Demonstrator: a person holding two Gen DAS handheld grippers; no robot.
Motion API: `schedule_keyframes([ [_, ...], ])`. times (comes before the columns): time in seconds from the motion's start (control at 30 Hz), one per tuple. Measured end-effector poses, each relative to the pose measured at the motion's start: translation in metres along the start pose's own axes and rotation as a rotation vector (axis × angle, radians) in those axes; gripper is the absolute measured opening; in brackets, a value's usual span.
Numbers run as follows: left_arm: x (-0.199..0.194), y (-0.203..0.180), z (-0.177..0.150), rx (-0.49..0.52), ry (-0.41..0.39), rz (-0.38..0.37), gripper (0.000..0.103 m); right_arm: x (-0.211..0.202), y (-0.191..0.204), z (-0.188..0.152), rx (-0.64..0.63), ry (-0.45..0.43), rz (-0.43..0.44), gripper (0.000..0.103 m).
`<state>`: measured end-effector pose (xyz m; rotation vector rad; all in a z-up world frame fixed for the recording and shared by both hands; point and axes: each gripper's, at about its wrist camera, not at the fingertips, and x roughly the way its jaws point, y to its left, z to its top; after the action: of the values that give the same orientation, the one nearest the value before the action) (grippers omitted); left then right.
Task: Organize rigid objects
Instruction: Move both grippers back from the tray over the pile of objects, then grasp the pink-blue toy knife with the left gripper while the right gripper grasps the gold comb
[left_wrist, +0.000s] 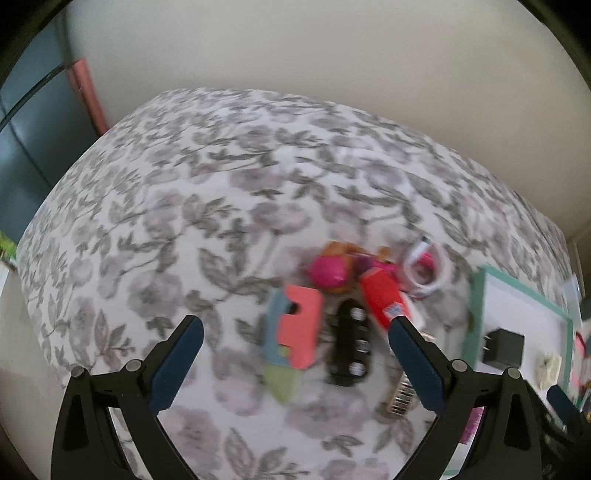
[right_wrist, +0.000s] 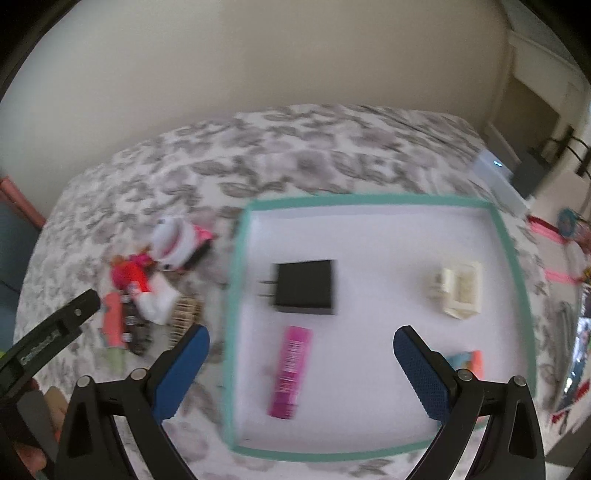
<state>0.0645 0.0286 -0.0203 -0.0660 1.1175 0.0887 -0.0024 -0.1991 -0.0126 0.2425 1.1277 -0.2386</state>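
Left wrist view: the left tongs (left_wrist: 295, 336) are spread wide and grip nothing, poised above a bed with a grey floral cover (left_wrist: 221, 184). Between the 2 fingers lie a coral, blue and green card piece (left_wrist: 295, 328) and, just to its right, a black block with 3 round silver spots (left_wrist: 351, 343). Touching the right fingertip (left_wrist: 400, 328) in the picture is a red and white object (left_wrist: 380, 295); whether they truly touch cannot be told. Ahead of the tongs sits a pink ball (left_wrist: 327, 271) against an orange item, and to the right of that a coiled white cable (left_wrist: 428, 269). A barcoded item (left_wrist: 400, 397) shows beside the right finger. Everything is motion-blurred.

Right wrist view: the right tongs (right_wrist: 301, 343) are likewise wide open and empty, held over a shallow white tray with a teal rim (right_wrist: 369, 201) that rests on the bed. Between the fingers, inside the tray, lies a pink barcoded stick (right_wrist: 291, 373). Ahead of the tongs are a black plug adapter (right_wrist: 306, 286) with 2 prongs facing left and, further right, a cream-coloured piece (right_wrist: 458, 288). A blue and orange piece (right_wrist: 467, 360) peeks out beside the right finger. Left of the tray, outside it, the unsorted pile is seen, with the other tool at the left edge.
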Motion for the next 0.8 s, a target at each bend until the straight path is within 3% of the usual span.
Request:
schedule_keyframes([
  [0.23, 0.011, 0.042, 0.008, -0.089, 0.026, 0.012, 0.100, 0.016, 0.048, -0.004, -0.063, 0.026, 0.085, 0.098],
  [0.53, 0.035, 0.052, 0.010, -0.080, 0.091, -0.010, 0.100, 0.041, 0.091, -0.011, -0.139, 0.090, 0.127, 0.077],
  [0.7, 0.048, 0.041, 0.010, -0.037, 0.126, -0.038, 0.100, 0.056, 0.100, -0.014, -0.149, 0.133, 0.124, 0.057],
  [0.8, 0.056, 0.035, 0.009, -0.014, 0.146, -0.050, 0.100, 0.065, 0.102, -0.015, -0.152, 0.154, 0.117, 0.052],
])
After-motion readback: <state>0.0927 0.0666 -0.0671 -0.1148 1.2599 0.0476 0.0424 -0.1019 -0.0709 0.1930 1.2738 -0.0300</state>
